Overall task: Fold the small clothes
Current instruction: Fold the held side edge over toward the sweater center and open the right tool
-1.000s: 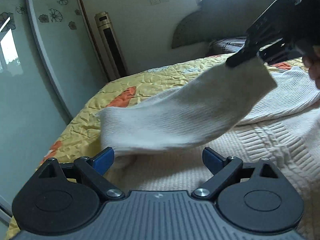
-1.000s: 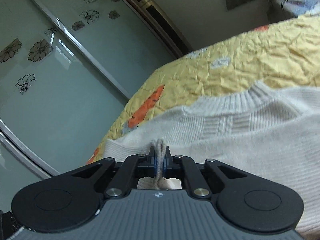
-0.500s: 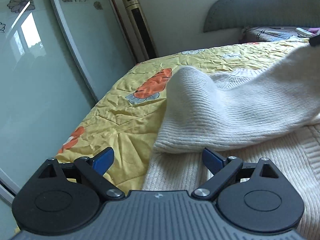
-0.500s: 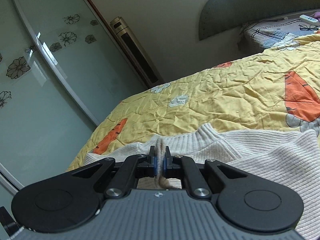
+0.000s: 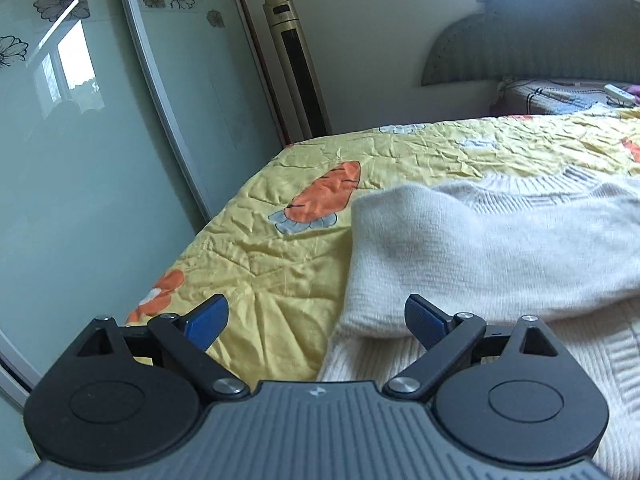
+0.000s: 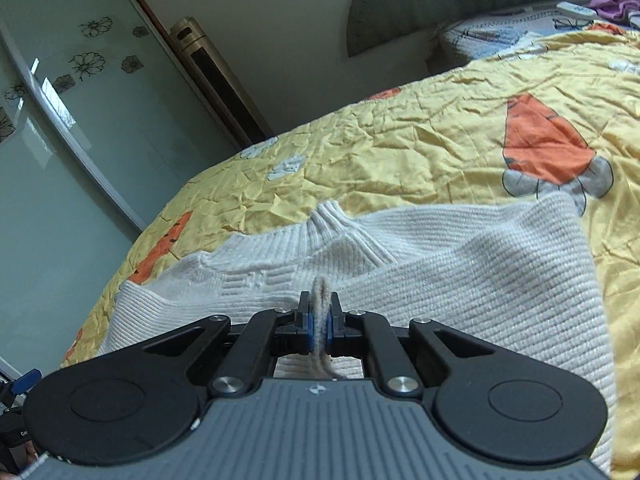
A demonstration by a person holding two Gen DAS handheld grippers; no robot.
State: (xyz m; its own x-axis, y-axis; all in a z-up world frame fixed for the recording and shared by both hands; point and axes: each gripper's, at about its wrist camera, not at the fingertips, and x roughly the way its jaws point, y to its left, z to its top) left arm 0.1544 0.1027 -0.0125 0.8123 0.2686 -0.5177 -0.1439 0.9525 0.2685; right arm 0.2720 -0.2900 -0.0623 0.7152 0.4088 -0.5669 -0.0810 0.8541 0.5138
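Observation:
A cream knit sweater lies on the yellow quilt, one sleeve folded over its body. My left gripper is open and holds nothing. It hovers at the sweater's left edge, its right fingertip just in front of the sleeve's fold. In the right wrist view the sweater spreads ahead with its ribbed collar at the far side. My right gripper pinches a loop of the sleeve's knit between its pads, and its jaws are just starting to open.
The bed's yellow quilt with orange carrot prints ends at its left edge beside glass sliding doors. A tall tower fan stands by the wall. A grey headboard and a patterned pillow sit at the far right.
My right gripper carried the sleeve across to the right and down onto the sweater's body. My left gripper shifted left towards the sweater's edge and stayed open.

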